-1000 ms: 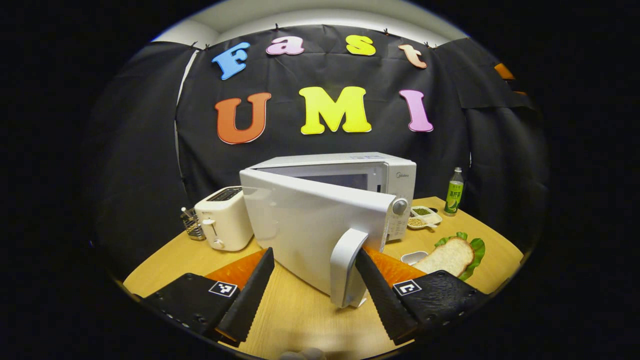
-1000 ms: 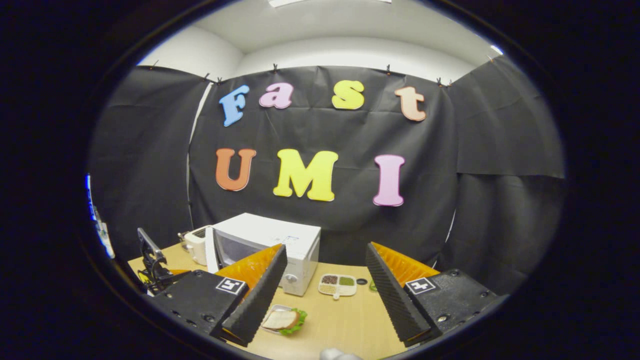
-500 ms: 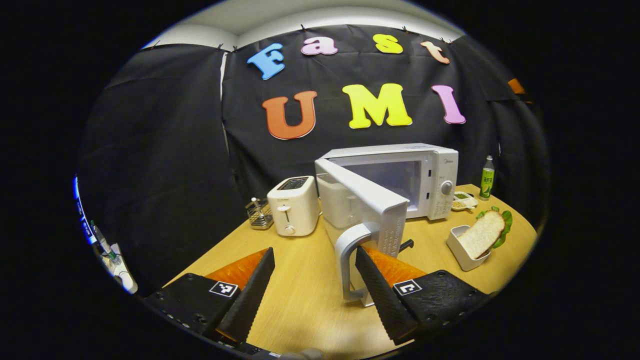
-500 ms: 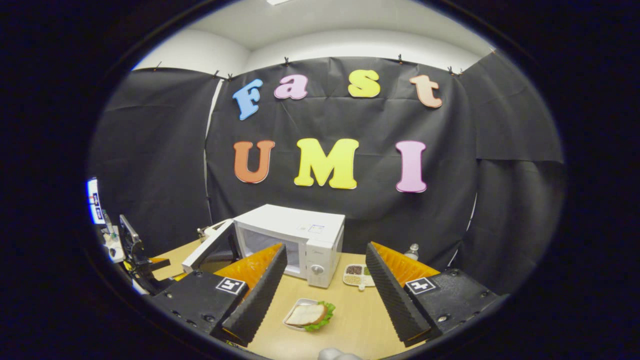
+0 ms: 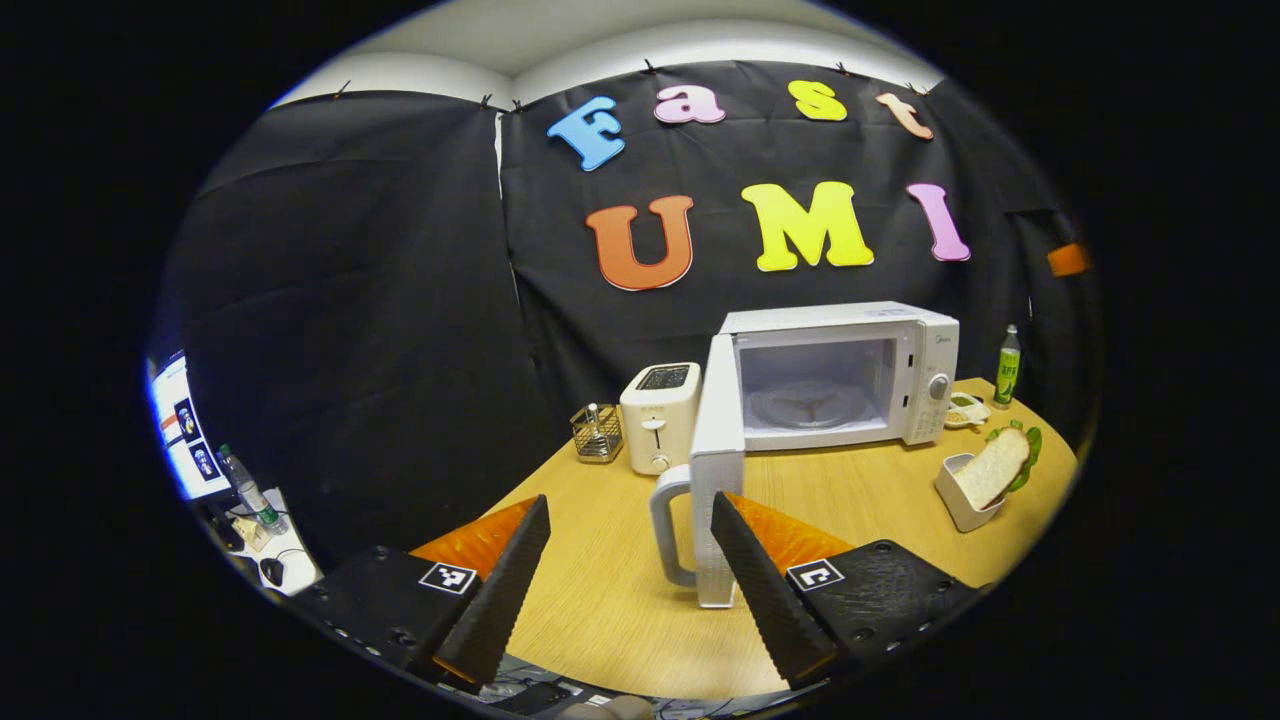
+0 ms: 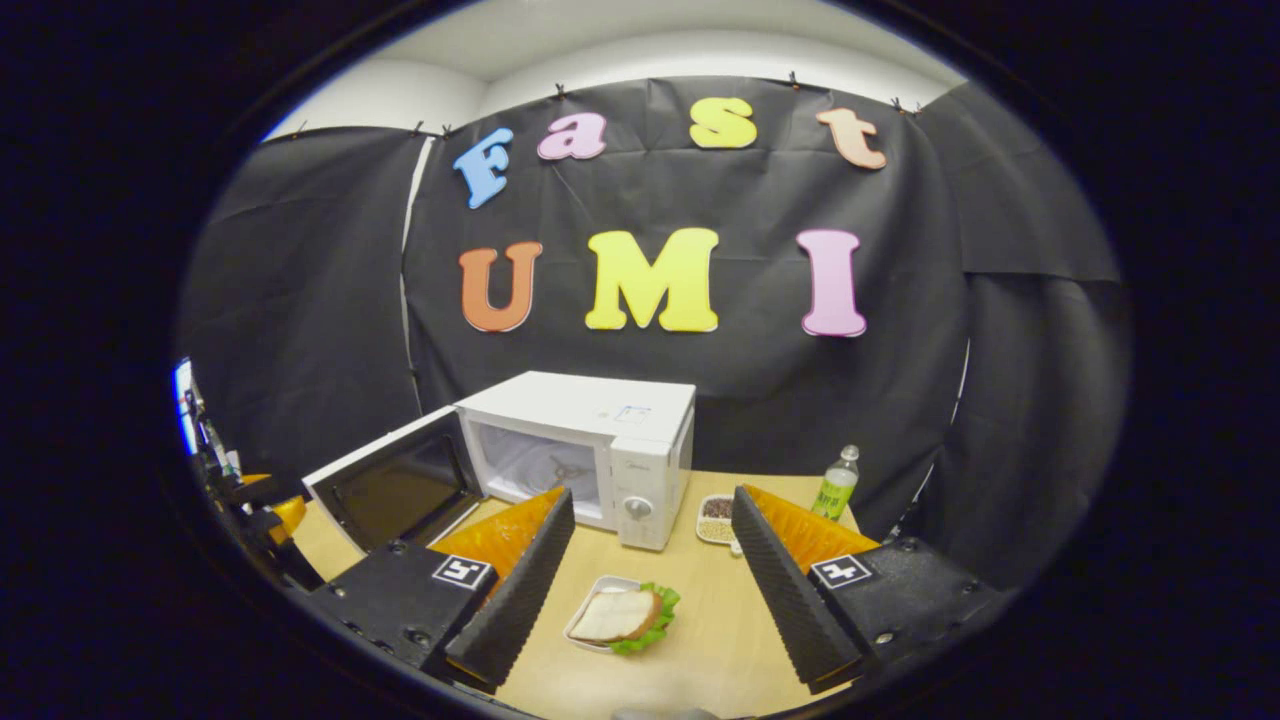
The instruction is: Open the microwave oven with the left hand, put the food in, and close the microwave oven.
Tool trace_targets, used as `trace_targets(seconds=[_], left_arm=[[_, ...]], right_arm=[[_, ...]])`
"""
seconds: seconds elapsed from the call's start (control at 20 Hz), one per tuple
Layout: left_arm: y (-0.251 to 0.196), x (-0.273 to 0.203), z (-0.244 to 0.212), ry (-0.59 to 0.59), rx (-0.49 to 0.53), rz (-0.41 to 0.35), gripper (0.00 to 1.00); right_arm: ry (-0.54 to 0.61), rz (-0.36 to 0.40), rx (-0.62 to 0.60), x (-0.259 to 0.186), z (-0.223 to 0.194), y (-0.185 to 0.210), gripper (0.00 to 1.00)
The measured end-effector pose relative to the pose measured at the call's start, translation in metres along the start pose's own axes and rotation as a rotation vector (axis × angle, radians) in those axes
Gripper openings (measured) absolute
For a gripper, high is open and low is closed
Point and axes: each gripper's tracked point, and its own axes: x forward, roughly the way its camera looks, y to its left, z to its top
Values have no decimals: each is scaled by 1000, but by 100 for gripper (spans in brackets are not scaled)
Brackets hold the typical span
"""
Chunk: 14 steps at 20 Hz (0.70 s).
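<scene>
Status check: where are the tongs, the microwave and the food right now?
Left tongs open, at the door handle. Right tongs open, above the sandwich tray. Microwave door wide open, cavity empty. Path inside looks clear.

Microwave (image 5: pixel 835 375) cavity stands clear; open door (image 5: pixel 718 470) blocks its left side

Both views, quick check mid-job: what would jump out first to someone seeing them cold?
The white microwave at the back of the table, its door swung wide and the inside bare. Then the sandwich in its white tray, lying in front of the open right claw.
</scene>
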Motion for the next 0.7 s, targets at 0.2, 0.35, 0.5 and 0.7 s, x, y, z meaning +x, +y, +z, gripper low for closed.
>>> trace_targets(seconds=[0.2,0.35,0.5,0.7], left_arm=[[-26,-12,43,-63,-13,-40,96],[-49,-19,77,-108,-15,-68,96],[-72,-25,101,-132,-4,-92,96],[-97,-27,117,-139,27,-101,96]], right_arm=[[117,13,64,25,-57,-15,94],[258,58,174,43,-112,-18,93],[410,124,304,59,-159,-14,85],[531,212,407,81,-192,-9,81]])
